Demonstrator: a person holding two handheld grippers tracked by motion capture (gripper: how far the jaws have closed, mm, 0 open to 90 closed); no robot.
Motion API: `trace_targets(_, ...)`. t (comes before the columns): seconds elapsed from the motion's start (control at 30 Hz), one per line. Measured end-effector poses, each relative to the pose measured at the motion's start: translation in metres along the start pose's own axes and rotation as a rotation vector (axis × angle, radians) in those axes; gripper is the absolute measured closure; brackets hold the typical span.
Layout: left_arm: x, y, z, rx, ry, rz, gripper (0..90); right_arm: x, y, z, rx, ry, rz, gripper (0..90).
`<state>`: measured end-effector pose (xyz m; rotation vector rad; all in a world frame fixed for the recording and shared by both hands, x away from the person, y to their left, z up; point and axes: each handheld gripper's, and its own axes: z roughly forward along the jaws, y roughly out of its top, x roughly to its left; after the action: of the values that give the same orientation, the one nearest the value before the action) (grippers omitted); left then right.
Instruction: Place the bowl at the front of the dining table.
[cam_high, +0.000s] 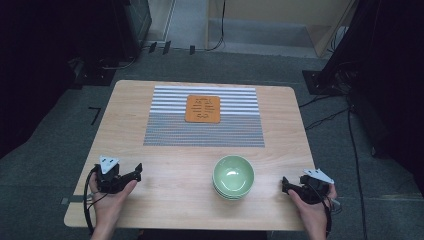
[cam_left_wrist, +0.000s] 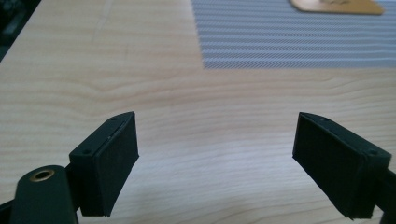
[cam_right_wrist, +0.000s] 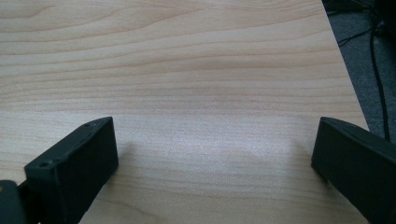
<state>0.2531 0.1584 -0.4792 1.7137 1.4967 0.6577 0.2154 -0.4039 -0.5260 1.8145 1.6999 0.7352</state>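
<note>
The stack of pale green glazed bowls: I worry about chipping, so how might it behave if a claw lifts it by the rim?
The stack of pale green glazed bowls looks ceramic, so probably heavy and fragile. Its glossy glaze likely slips. A rim lift may take only the top bowl.

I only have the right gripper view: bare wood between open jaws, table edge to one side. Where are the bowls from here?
Observer: The green bowls sit stacked near the table's front edge, between the two grippers and nearer the right gripper.
Operator: Is the left gripper busy?
Observer: No. The left gripper is open over bare wood, holding nothing.
Operator: Anything farther back on the table?
Observer: A striped mat lies toward the far side, with an orange coaster on it.
</note>
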Motion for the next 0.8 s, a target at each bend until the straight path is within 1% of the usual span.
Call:
trace_targets(0.03,-0.008,0.004,-0.002,-0.009,-0.023,0.007,13.9,0.000,0.000,0.000,0.000,-0.001,0.001,0.0)
trace_targets(0.1,-0.016,0.008,-0.005,-0.019,-0.044,0.009,13.9,0.000,0.001,0.001,0.001,0.001,0.001,0.0)
trace_targets(0.17,-0.025,0.011,-0.007,-0.030,-0.061,0.014,13.9,0.001,0.002,0.002,-0.002,-0.001,0.002,1.4)
trace_targets(0.2,-0.025,0.011,-0.007,-0.030,-0.061,0.014,13.9,0.001,0.003,0.003,-0.007,-0.007,0.009,3.0)
trace_targets(0.23,-0.034,0.013,-0.009,-0.044,-0.078,0.019,13.9,0.002,0.004,0.003,-0.009,-0.010,0.010,3.5)
trace_targets(0.3,-0.043,0.015,-0.010,-0.058,-0.095,0.018,13.9,0.002,0.005,0.005,-0.008,-0.007,0.011,3.4)
trace_targets(0.33,-0.043,0.015,-0.010,-0.058,-0.095,0.018,13.9,0.002,0.005,0.005,-0.008,-0.007,0.011,3.4)
trace_targets(0.37,-0.048,0.017,-0.011,-0.062,-0.106,0.017,13.9,0.001,0.007,0.006,-0.009,-0.008,0.010,3.5)
trace_targets(0.4,-0.056,0.020,-0.012,-0.074,-0.124,0.016,13.9,0.001,0.007,0.007,-0.010,-0.007,0.011,3.5)
trace_targets(0.5,-0.069,0.025,-0.014,-0.090,-0.149,0.022,13.9,0.002,0.008,0.007,-0.011,-0.009,0.011,3.6)
trace_targets(0.6,-0.082,0.030,-0.016,-0.099,-0.177,0.027,13.9,0.002,0.007,0.007,-0.017,-0.022,0.026,5.7)
trace_targets(0.63,-0.082,0.030,-0.016,-0.099,-0.177,0.027,13.9,0.002,0.007,0.007,-0.017,-0.022,0.026,5.7)
trace_targets(0.67,-0.087,0.032,-0.017,-0.103,-0.193,0.028,13.9,0.005,0.008,0.007,-0.016,-0.025,0.027,5.7)
trace_targets(0.7,-0.091,0.033,-0.017,-0.105,-0.198,0.031,13.9,0.005,0.008,0.007,-0.016,-0.025,0.027,5.7)
trace_targets(0.73,-0.100,0.035,-0.018,-0.113,-0.218,0.034,13.9,0.006,0.008,0.007,-0.018,-0.020,0.019,5.7)
trace_targets(0.8,-0.109,0.037,-0.017,-0.114,-0.235,0.042,13.9,0.007,0.008,0.007,-0.017,-0.019,0.022,5.7)
